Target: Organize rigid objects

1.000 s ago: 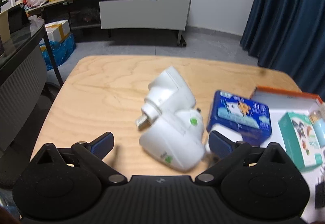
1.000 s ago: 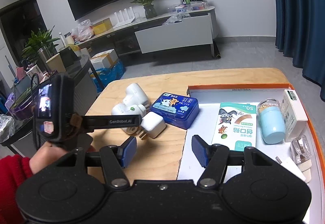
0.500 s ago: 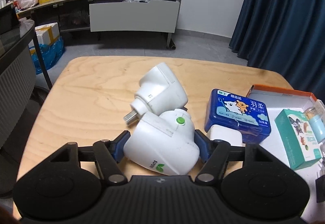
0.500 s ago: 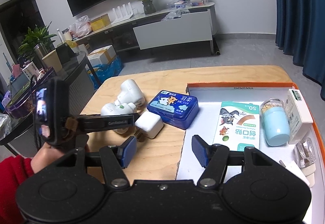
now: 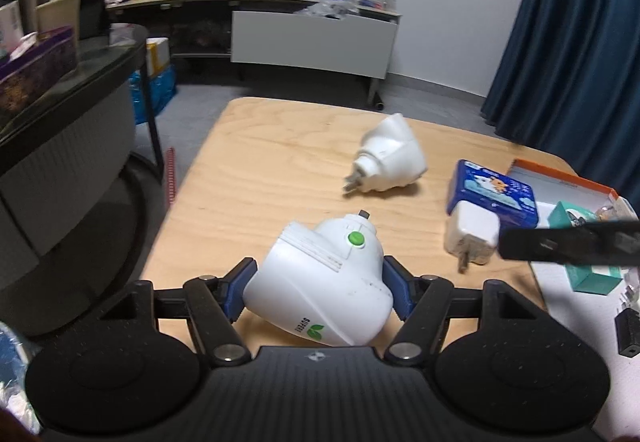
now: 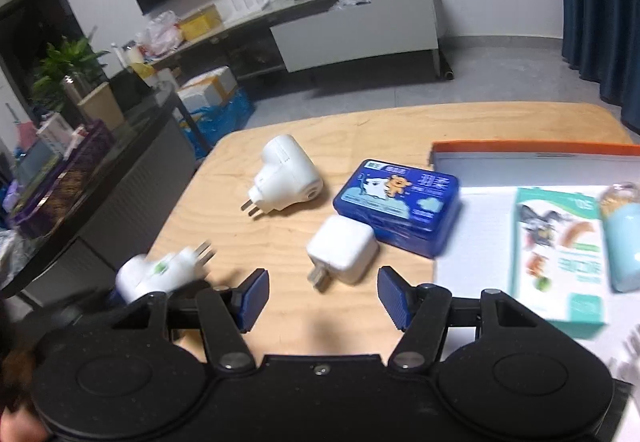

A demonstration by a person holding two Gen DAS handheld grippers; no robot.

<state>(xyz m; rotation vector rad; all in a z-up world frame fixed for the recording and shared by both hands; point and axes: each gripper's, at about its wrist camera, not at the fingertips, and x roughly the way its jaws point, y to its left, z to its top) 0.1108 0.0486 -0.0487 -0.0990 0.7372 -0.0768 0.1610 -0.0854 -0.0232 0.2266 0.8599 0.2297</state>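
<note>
My left gripper [image 5: 316, 292] is shut on a white plug-in device with a green button [image 5: 324, 290], held above the wooden table [image 5: 260, 185]; it also shows in the right wrist view [image 6: 156, 274]. A second white plug device [image 6: 286, 173] lies on the table [image 6: 280, 242]. A white square charger [image 6: 342, 254] lies beside a blue tin [image 6: 398, 205]. My right gripper [image 6: 322, 296] is open and empty, just short of the charger, which lies between its fingers' line.
An orange-rimmed white tray [image 6: 520, 149] on the right holds a teal box [image 6: 560, 250], a light blue container [image 6: 624, 246] and small items. A dark glass side table [image 5: 60, 81] stands left of the table. Blue curtains hang at the right.
My left gripper closed on the green-button device and lifted it back and left, away from the other plug. My right gripper moved left toward the charger.
</note>
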